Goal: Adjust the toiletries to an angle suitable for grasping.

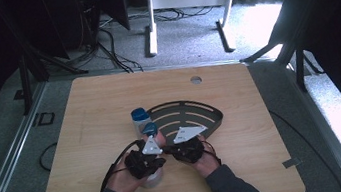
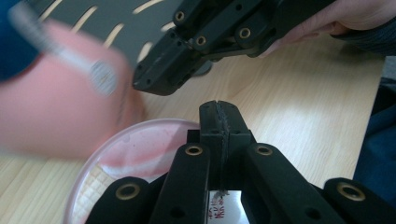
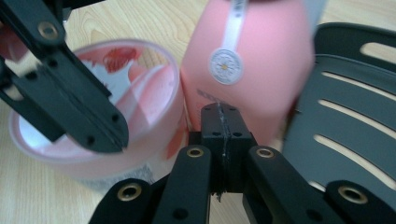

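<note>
A pink bottle [image 3: 252, 70] with a white daisy sticker stands right in front of my right gripper [image 3: 219, 114], whose jaws are shut with nothing between them. Left of it is a clear pink-printed cup [image 3: 140, 93]. My left gripper [image 2: 219, 109] is also shut and empty, hovering over the cup's rim [image 2: 140, 140]; the blurred pink bottle [image 2: 60, 107] is to its left and the right gripper's jaws cross above. From above, two blue-capped bottles [image 1: 139, 115] stand just beyond both grippers, left [image 1: 151, 148] and right [image 1: 180, 142], at the table's front middle.
A dark fan-shaped slotted tray [image 1: 211, 115] lies flat on the wooden table [image 1: 86, 118], just right of the bottles and beyond the right hand. A round cable hole [image 1: 196, 79] sits near the far edge. Cables trail from both grippers toward the front left.
</note>
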